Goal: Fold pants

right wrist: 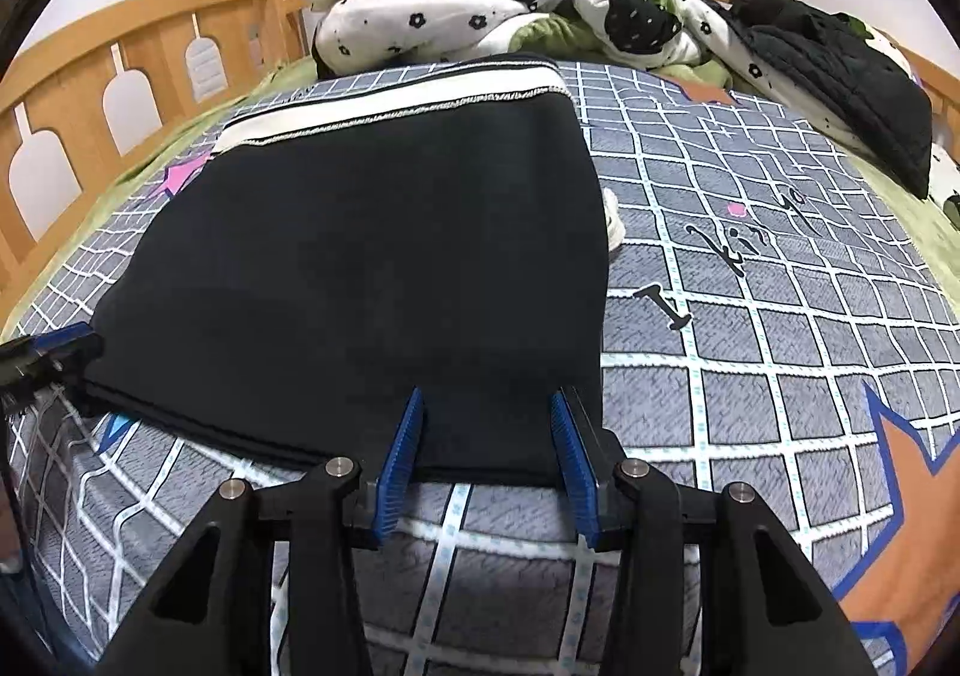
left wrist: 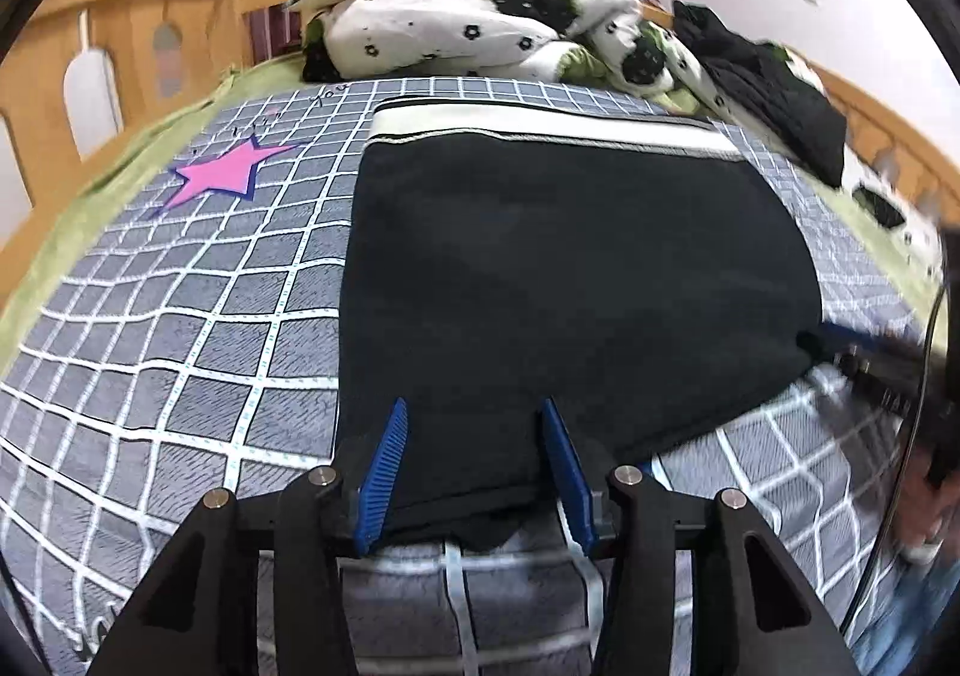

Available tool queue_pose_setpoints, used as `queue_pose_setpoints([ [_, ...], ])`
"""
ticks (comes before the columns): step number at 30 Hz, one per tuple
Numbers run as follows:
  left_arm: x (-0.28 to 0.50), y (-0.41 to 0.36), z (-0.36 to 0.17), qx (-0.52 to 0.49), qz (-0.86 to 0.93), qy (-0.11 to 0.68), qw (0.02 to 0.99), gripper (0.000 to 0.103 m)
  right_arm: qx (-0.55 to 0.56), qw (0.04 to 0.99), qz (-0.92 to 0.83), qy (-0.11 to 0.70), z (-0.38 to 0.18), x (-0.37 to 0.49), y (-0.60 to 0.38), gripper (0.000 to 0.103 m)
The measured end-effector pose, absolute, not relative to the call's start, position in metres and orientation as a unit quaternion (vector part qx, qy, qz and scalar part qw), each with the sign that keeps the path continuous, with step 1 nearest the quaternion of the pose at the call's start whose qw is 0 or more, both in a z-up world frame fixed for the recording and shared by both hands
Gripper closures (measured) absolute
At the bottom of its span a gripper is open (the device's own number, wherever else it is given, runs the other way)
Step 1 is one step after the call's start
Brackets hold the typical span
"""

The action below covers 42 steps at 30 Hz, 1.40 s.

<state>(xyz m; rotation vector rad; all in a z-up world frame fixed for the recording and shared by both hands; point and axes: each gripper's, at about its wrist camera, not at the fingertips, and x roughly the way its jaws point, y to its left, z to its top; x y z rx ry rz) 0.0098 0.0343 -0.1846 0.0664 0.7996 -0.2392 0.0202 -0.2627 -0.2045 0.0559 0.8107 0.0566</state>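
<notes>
Left wrist view: the black pants, folded into a broad pad with a white waistband along the far edge, lie flat on the grid-patterned bedsheet. The left claw points down at the near edge, its blue fingers apart either side of the cloth and not pressing it: released. The near hem is partly hidden behind the claw frame. At the right rim the right claw is blurred and cut off.

Right wrist view: the right claw tilts down at the pants' near right corner, fingers apart, the hem lying between them unpinched. The left claw is cropped at the left edge. A rumpled quilt lies beyond.
</notes>
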Motion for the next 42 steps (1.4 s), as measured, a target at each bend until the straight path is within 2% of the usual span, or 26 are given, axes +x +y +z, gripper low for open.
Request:
queue_pose_setpoints([
  [7,0.052,0.047,-0.148,0.0,-0.118,0.409,0.905,0.055,0.027,0.928,0.047,0.369,-0.177,0.027,-0.269,0.059],
  [9,0.076,0.043,-0.14,0.01,-0.11,0.407,0.907,0.049,0.006,0.934,0.039,0.355,-0.164,0.045,-0.265,0.056],
  [14,0.141,0.026,-0.123,0.031,-0.097,0.386,0.917,0.046,-0.025,0.938,0.03,0.345,-0.141,0.104,-0.254,0.056],
  [18,0.187,0.009,-0.129,0.048,-0.091,0.385,0.917,0.044,-0.037,0.94,0.013,0.339,-0.137,0.156,-0.256,0.056],
  [22,0.218,-0.002,-0.157,0.073,-0.078,0.405,0.908,0.041,-0.024,0.933,0.002,0.36,-0.155,0.191,-0.263,0.054],
  [29,0.218,0.005,-0.164,0.047,-0.086,0.406,0.908,0.031,0.013,0.932,0.022,0.363,-0.164,0.199,-0.277,0.047],
  [31,0.218,0.007,-0.166,0.042,-0.081,0.417,0.904,0.023,0.034,0.929,0.026,0.368,-0.165,0.2,-0.282,0.046],
  [33,0.221,0.014,-0.169,0.024,-0.076,0.441,0.894,0.009,0.043,0.927,0.026,0.372,-0.163,0.196,-0.283,0.045],
  [36,0.216,0.042,-0.176,-0.058,-0.095,0.493,0.863,0.012,0.051,0.924,0.023,0.378,-0.157,0.179,-0.286,0.045],
  [37,0.204,0.053,-0.174,-0.083,-0.099,0.495,0.859,0.014,0.047,0.925,0.018,0.376,-0.155,0.169,-0.286,0.048],
  [42,0.124,0.059,-0.168,-0.038,-0.124,0.441,0.888,0.014,0.033,0.931,0.035,0.362,-0.151,0.108,-0.288,0.05],
])
